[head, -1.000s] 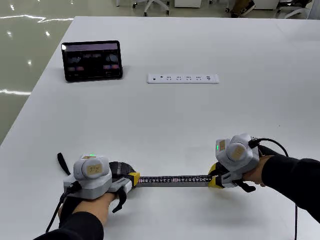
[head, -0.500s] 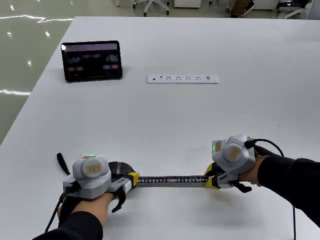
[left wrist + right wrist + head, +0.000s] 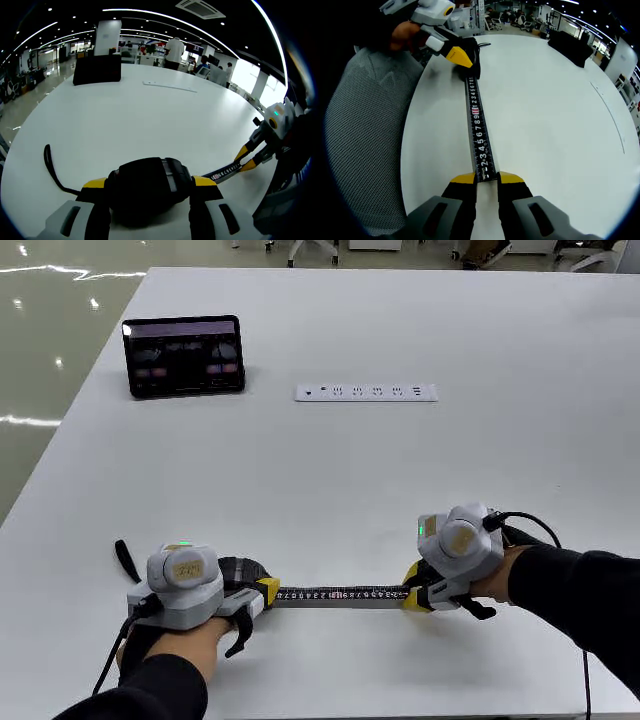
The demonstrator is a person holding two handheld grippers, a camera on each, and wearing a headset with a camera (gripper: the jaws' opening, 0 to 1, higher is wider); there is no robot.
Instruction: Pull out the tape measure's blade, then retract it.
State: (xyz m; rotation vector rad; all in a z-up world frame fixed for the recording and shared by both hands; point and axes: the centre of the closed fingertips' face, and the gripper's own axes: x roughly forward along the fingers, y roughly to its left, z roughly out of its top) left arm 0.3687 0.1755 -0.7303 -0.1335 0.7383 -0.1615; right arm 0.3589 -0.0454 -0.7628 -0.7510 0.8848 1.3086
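While the tape measure (image 3: pixel 243 573) lies at the near edge of the table (image 3: pixel 400 470), clamped by the left gripper (image 3: pixel 258 595) | blade (image 3: pixel 477 125) out rightward, tip pinched by the right gripper (image 3: pixel 487 178) | exposed blade shorter than a second ago, right gripper closer to the case | tablet (image 3: pixel 184 356) and power strip (image 3: pixel 366 393) well beyond.

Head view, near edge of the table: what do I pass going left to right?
Black strap → left gripper clamping the tape measure case → blade → right gripper pinching its tip.

Holding L gripper (image 3: pixel 262 595) low at near-left, jaws clamped on tape case (image 3: pixel 147 187). Pinching blade (image 3: pixel 478 125) end w/ R gripper (image 3: pixel 410 598), pointed back at L. Forearms in dark sleeves, angled inward.
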